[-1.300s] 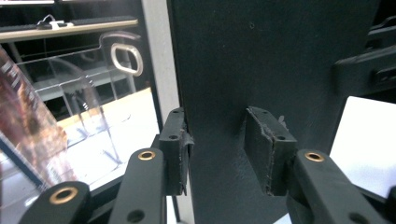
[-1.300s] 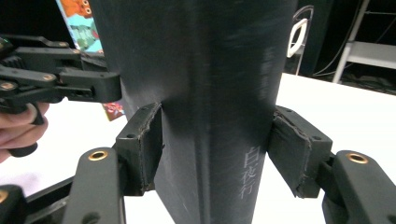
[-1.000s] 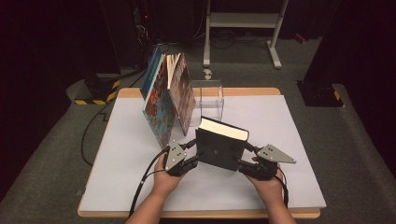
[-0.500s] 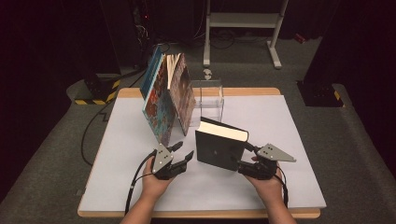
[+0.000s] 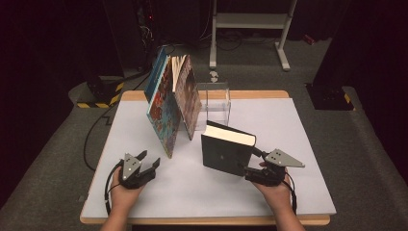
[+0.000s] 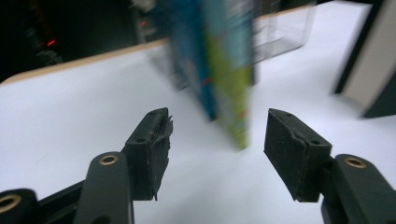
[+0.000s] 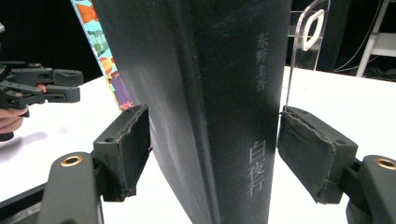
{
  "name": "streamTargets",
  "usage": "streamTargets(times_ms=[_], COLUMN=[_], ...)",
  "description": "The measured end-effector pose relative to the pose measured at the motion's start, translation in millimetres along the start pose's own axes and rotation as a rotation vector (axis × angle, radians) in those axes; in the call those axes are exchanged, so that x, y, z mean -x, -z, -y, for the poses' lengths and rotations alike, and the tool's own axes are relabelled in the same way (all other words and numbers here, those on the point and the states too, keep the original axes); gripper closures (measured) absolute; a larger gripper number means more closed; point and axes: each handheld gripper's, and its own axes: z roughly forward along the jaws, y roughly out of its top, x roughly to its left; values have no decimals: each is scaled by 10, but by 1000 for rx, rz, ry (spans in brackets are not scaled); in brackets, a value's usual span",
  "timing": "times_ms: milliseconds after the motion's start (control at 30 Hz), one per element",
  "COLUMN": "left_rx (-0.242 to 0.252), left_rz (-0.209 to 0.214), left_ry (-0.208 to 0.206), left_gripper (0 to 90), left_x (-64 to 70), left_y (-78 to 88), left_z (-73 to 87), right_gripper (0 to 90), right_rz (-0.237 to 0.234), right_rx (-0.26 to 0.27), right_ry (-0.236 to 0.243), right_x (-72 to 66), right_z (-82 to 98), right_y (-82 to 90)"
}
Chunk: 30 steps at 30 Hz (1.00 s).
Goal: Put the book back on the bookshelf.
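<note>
Now pulled back toward the near left corner of the surface (image 5: 298, 192): left gripper (image 5: 144, 163), clear of the dark book (image 5: 226, 154) it flanked a second ago, jaws just opened wider with nothing between them. Ahead of it, leaning colourful books (image 5: 166, 110) near the far left, against a clear acrylic stand (image 5: 214, 103). Standing upright alone near the middle of the near half, spine toward the right gripper (image 5: 250, 171). Right hand unmoved, jaws just widened; pads (image 7: 123, 149) apart from both covers, so no grip. Probably a release: book set down, free-standing, possibly ready for shelving beside the others.
</note>
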Motion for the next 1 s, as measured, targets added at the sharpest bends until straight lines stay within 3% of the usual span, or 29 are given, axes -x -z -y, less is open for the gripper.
streamTargets(times_ms=[167, 300, 533, 833, 867, 1000], left_rx=[-41, -30, -33, -32, -30, -28], left_rz=[-71, -74, -77, -73, -72, -68], left_ry=[6, 15, -18, 2, 5, 13], left_gripper=[395, 391, 377, 372, 371, 357], left_x=[-137, -146, -115, -142, -142, -148], left_y=[-15, -5, -14, -3, -2, 0], left_z=[107, 107, 137, 124, 124, 122], right_gripper=[246, 241, 233, 196, 193, 260], right_rz=[-9, -8, -5, -19, -37, -68], right_rx=[-6, -10, -1, -9, -9, 1], right_ry=[-5, -6, -3, 36, 34, 60], right_x=[-3, -4, 12, 34, 45, 50], right_z=[33, 53, 36, -182, -222, -296], right_y=[-5, -2, 6, -100, -122, -174])
